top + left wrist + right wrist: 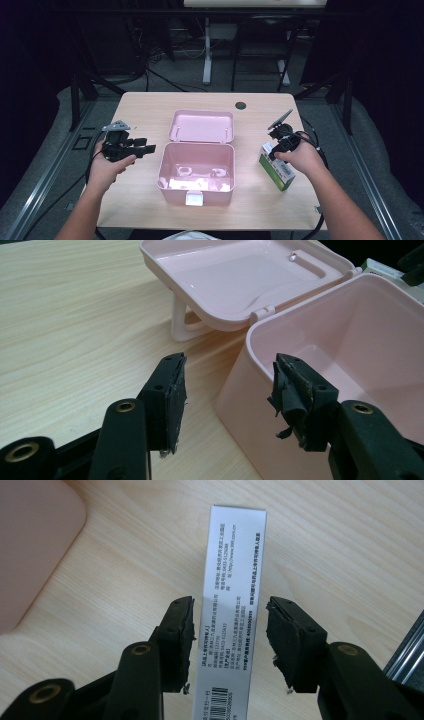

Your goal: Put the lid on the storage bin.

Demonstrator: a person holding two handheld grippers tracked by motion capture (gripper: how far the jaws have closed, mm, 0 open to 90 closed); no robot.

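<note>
A pink plastic box stands open mid-table, its lid folded back behind it; several small pale items lie on its bottom. A green and white carton stands to the right of the box. My right gripper comes down on the carton from above. In the right gripper view the carton's white printed side lies between the open jaws of that gripper, with narrow gaps on both sides. My left gripper hovers open and empty left of the box; its own view faces the box's corner and the lid.
The wooden table has a dark cable hole near its far edge. A corner of the pink box shows at the left of the right gripper view. Beyond the table stand desk legs and cables on a grey floor.
</note>
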